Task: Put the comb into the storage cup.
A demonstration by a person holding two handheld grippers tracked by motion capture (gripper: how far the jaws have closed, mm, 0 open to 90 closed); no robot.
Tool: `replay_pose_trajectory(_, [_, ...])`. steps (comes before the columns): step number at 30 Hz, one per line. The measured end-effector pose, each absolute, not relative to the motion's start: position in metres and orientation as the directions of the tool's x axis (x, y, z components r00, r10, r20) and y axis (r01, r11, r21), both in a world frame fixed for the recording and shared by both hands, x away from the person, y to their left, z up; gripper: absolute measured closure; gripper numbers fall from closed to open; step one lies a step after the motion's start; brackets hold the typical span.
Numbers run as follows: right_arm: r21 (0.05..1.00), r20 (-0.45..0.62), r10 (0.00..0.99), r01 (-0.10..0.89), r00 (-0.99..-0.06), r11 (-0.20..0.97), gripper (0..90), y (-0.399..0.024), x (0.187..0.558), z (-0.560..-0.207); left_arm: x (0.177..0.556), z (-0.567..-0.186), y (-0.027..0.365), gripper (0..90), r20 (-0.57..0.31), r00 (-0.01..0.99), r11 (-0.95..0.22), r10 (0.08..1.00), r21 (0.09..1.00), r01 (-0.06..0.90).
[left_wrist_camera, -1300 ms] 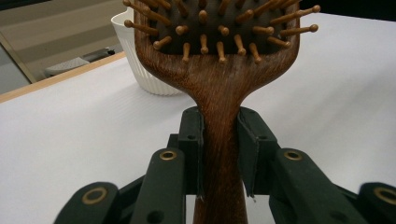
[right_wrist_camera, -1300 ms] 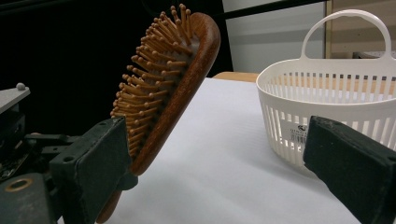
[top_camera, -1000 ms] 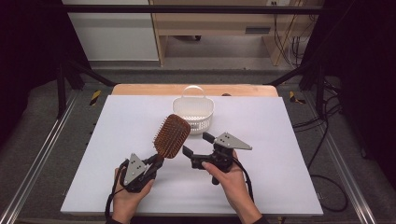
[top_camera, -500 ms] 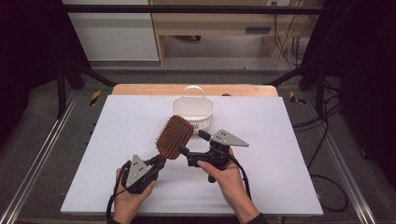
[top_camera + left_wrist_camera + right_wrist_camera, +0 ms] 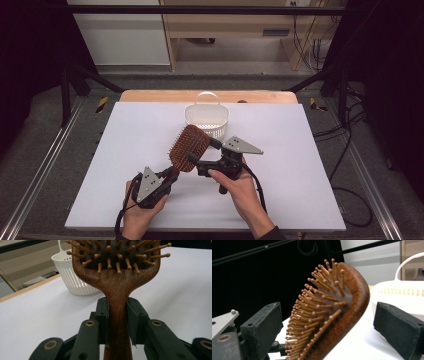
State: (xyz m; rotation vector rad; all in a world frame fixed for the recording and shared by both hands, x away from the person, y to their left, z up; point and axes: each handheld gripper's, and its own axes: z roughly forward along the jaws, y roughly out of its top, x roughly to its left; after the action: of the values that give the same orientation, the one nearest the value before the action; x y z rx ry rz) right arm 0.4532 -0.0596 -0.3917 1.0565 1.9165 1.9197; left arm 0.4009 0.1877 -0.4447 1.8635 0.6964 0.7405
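Observation:
A wooden paddle hairbrush (image 5: 189, 147) with peg bristles stands tilted above the white table (image 5: 300, 150). My left gripper (image 5: 172, 175) is shut on its handle, and in the left gripper view both pads clamp the brush's neck (image 5: 117, 290). My right gripper (image 5: 202, 150) reaches in from the right and straddles the brush head. In the right gripper view the brush head (image 5: 337, 315) sits between the wide-apart pads (image 5: 262, 327) without touching either. Those jaws have just been closing a little, with the head between them.
A white slotted basket (image 5: 206, 117) with a loop handle stands just behind the brush, near the table's far edge; its wall (image 5: 70, 272) and its rim (image 5: 399, 295) show close by in the gripper views. Metal rails run along both table sides.
My right gripper has edged left, further around the brush head. The left hand and the brush have stayed almost where they were.

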Motion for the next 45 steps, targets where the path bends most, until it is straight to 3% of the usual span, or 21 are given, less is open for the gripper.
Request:
replay_pose_trajectory(11, [0.919,0.376,0.599,0.366,-0.707,-0.146,14.3,-0.055,0.459,-0.393,0.399,-0.445,0.186,72.5,0.202,0.654,-0.371,0.729,0.92,0.13])
replay_pose_trajectory(26, [0.901,0.419,0.564,0.399,-0.711,-0.167,33.9,-0.05,0.464,-0.392,0.4,-0.445,0.186,72.5,0.205,0.656,-0.372,0.727,0.92,0.125])
replay_pose_trajectory(39, [0.875,0.474,0.524,0.445,-0.708,-0.19,49.2,-0.044,0.466,-0.387,0.405,-0.45,0.193,72.3,0.121,0.662,-0.316,0.74,0.931,0.182])
replay_pose_trajectory(45, [0.882,0.461,0.519,0.434,-0.72,-0.182,52.1,-0.038,0.464,-0.382,0.406,-0.45,0.197,72.2,0.103,0.66,-0.294,0.744,0.937,0.186])
